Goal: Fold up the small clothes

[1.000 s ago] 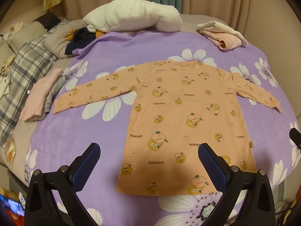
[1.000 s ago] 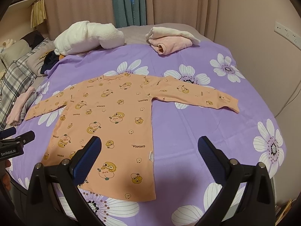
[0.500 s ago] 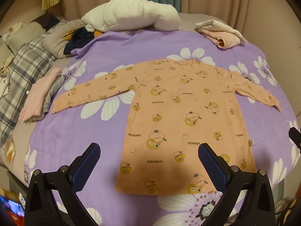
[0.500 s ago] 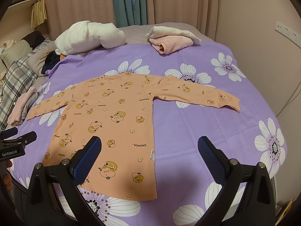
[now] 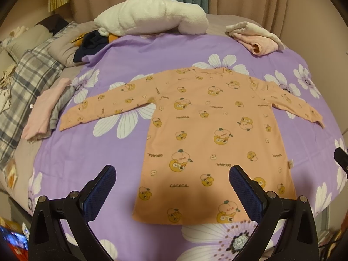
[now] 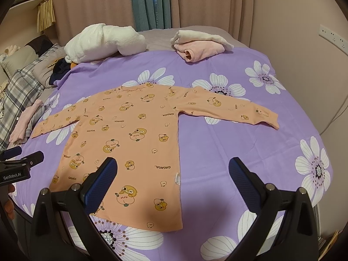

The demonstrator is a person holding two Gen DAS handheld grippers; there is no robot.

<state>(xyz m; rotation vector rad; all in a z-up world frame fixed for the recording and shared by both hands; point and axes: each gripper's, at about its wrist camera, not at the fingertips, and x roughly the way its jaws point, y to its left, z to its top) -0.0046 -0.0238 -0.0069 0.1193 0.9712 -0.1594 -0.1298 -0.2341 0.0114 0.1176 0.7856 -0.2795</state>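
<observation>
— Shirt: orange, long sleeves, spread flat on the bed, hem nearest.
— Soft? Heavy?
— Looks thin, light, floppy. Likely bends anywhere.
— Where to pinch?
— Maybe each sleeve end, or the hem corners.
— Tongs?
— Left tongs and right tongs wide open, holding nothing, above the hem.

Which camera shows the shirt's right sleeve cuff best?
The right wrist view: the right sleeve cuff lies flat, unobstructed, well inside frame. In the left wrist view it sits small and distorted near the frame's edge.
</observation>
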